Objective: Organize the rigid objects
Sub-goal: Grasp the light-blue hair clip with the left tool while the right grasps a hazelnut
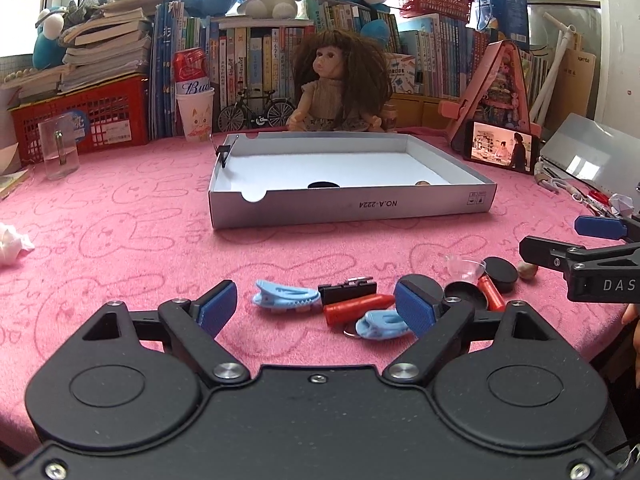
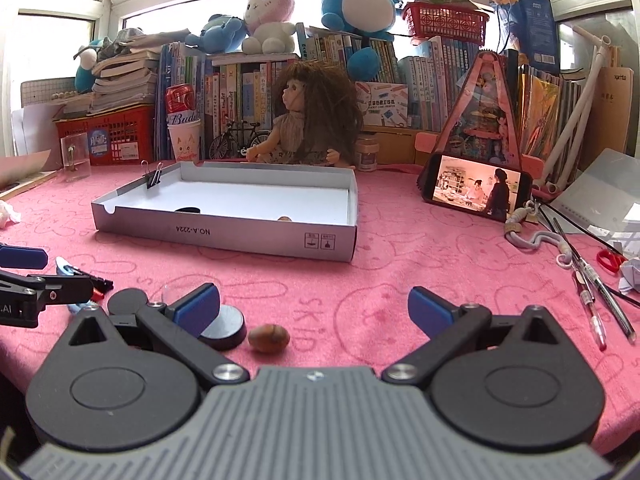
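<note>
A: How far along was the sorting judged to be?

B: Early. The grey box [image 1: 352,204] was seen on the pink table [image 1: 120,240], almost bare — only a dark round piece [image 1: 323,185] and a small brown item [image 1: 421,183] showed above its near wall, plus a binder clip [image 1: 223,152] fixed on its left rim. Most of the pile was left outside, near the grippers.

A: Gripper states?

B: The left gripper [image 1: 316,306] was held wide open over the pile, nothing clamped. The right gripper [image 2: 314,312] was likewise spread wide and empty, a brown pebble [image 2: 269,338] lying between its fingers, untouched.

A: Counts for the pile?

B: Two light-blue hair clips [image 1: 286,298], two red crayon-like sticks [image 1: 358,308], one black clip [image 1: 347,290], one clear suction cup [image 1: 464,266], one pebble. Three black discs [image 1: 500,274] were counted, though one was partly hidden by a finger — not certain.

A: Remaining work?

B: Roughly ten pieces were judged still to be moved into the box.
</note>
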The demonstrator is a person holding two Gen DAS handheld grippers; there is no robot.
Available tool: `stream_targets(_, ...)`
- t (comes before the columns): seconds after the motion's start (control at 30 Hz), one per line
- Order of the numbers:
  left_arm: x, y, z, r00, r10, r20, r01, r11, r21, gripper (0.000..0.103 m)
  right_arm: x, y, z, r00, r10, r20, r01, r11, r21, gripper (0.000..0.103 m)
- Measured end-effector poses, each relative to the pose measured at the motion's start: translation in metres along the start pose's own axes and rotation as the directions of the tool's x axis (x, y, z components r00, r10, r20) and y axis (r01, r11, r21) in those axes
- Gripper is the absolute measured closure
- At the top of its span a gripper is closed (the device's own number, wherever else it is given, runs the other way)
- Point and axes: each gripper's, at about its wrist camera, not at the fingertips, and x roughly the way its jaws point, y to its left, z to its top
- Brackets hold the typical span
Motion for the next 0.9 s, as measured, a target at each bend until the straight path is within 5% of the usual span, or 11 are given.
stream_targets(0.17,-0.010,-0.003,-0.002,1.000,-0.024,0.008,0.024,1.000,-0.002,0.032,-0.005,-0.002,-0.005,1.000,0.006,0.001,-0.006,1.000,0.021,0.001)
stream_targets(0.43,-0.017,-0.016,-0.003,0.996,-0.092,-0.014,0.092,0.996,0.015,0.054,-0.007,0.000,-0.009,0.999,0.035,-0.005,-0.035,0.998,0.044,0.021)
stream_targets(0.7,-0.011,-0.027,-0.003,0.992,-0.111,-0.054,0.113,0.993,0.032,0.062,-0.006,0.004,-0.009,0.999,0.042,-0.015,-0.041,0.998,0.040,0.042)
stream_targets(0.9,-0.006,-0.032,-0.004,0.992,-0.106,-0.065,0.108,0.993,0.038,0.063,-0.005,0.002,-0.012,0.998,0.049,-0.029,-0.048,0.998,0.051,0.047)
